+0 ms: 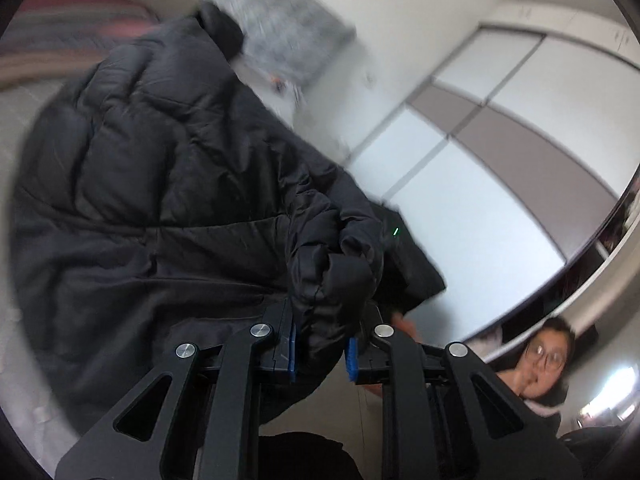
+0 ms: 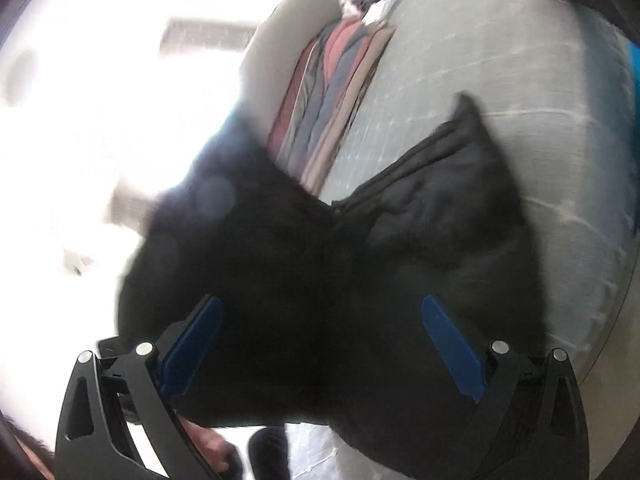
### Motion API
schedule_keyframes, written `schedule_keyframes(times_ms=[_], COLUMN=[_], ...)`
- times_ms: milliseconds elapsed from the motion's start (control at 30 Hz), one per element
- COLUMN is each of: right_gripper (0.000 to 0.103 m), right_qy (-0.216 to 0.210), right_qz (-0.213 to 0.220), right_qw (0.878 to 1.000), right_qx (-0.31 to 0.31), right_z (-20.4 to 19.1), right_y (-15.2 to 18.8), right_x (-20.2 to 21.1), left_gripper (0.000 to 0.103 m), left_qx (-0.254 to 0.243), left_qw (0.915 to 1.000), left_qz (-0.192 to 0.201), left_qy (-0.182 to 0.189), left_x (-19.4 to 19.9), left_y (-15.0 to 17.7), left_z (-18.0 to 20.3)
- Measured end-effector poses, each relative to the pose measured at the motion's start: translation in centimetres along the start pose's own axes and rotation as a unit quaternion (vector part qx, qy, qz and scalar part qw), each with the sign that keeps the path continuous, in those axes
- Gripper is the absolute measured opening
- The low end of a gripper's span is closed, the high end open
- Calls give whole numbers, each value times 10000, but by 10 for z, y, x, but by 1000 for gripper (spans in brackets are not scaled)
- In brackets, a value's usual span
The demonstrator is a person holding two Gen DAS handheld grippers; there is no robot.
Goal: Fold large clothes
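Observation:
A large black puffer jacket (image 1: pixel 168 184) hangs bunched up in the left wrist view. My left gripper (image 1: pixel 322 354) is shut on a thick fold of it, with the blue pads (image 1: pixel 293 350) pressing on both sides. Behind that fold shows the black body of the right gripper (image 1: pixel 400 248) with a small green light. In the right wrist view the jacket (image 2: pixel 320 264) is a blurred dark mass. It fills the gap of my right gripper (image 2: pixel 320 304), whose jaws stand wide apart with the blue pad (image 2: pixel 452 348) faces bare.
A bed with a pale grey cover (image 2: pixel 500 80) lies behind the jacket, with a striped folded pile (image 2: pixel 328 92) at its edge. A grey patterned pillow (image 1: pixel 280 40) and a wardrobe with sliding doors (image 1: pixel 500 152) are in the left view. A person (image 1: pixel 540 368) is low right.

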State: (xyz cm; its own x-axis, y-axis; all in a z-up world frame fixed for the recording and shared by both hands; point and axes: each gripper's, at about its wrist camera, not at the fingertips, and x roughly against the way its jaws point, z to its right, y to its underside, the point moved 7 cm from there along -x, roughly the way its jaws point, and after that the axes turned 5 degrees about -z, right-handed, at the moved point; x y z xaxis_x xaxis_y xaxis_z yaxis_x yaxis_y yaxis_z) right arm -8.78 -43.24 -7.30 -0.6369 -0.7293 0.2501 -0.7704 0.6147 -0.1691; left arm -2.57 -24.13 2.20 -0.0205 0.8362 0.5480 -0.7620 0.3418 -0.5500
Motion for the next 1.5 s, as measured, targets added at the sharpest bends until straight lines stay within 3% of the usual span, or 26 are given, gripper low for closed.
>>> schedule_keyframes(times_ms=[67, 133, 233, 367, 500, 633, 667, 733, 867, 933, 1000, 1100, 1200, 1267, 1400, 1500], right_gripper=[97, 97, 97, 97, 97, 97, 97, 97, 97, 97, 97, 97, 96, 96, 96, 96], right_qy=[-12, 155, 420, 443, 884, 1117, 948, 217, -203, -57, 302, 831, 934, 915, 741, 1092], right_qz=[40, -120, -321, -384, -234, 519, 555, 298, -683, -1142, -1335, -1349, -1274, -1190, -905, -1056], right_qw=[9997, 9998, 9986, 9983, 9956, 9873, 9870, 9887, 9866, 9837, 9818, 9812, 9833, 9849, 9878, 9841], right_qx=[-236, -85, -33, -28, 209, 1001, 1170, 1455, 1466, 1387, 1320, 1103, 900, 864, 1028, 925], right_z=[18, 23, 26, 25, 14, -28, -44, -80, -101, -95, -81, -52, -35, -36, -56, -42], right_y=[0, 5, 14, 13, 3, -7, -4, 5, 21, 30, 32, 32, 25, 22, 27, 38], right_x=[11, 12, 3, 1, 7, 44, 48, 45, 6, -15, -26, -28, -26, -21, -2, -1], left_gripper=[16, 16, 16, 21, 25, 35, 38, 41, 48, 51, 53, 56, 57, 57, 61, 65], left_qx=[23, 98, 59, -178, -319, -543, -537, -494, -432, -494, -550, -553, -453, -321, 182, 595], left_qw=[9990, 9956, 9895, 9822, 9780, 9768, 9771, 9777, 9782, 9786, 9790, 9805, 9828, 9861, 9950, 9952], left_qz=[-435, -927, -1439, -1832, -1966, -1896, -1884, -1872, -1848, -1815, -1782, -1720, -1611, -1441, -686, -305], left_qy=[23, 33, -124, -370, -625, -829, -826, -809, -841, -838, -825, -779, -779, -763, -705, -708], left_x=[-42, -84, -115, -126, -121, -112, -109, -108, -111, -109, -102, -81, -58, -40, 13, 30], left_y=[7, 21, 37, 46, 49, 52, 52, 53, 55, 58, 63, 70, 79, 79, 63, 53], left_z=[-8, -17, -24, -23, -18, -3, 0, 3, 5, 14, 24, 29, 23, 15, -14, -42])
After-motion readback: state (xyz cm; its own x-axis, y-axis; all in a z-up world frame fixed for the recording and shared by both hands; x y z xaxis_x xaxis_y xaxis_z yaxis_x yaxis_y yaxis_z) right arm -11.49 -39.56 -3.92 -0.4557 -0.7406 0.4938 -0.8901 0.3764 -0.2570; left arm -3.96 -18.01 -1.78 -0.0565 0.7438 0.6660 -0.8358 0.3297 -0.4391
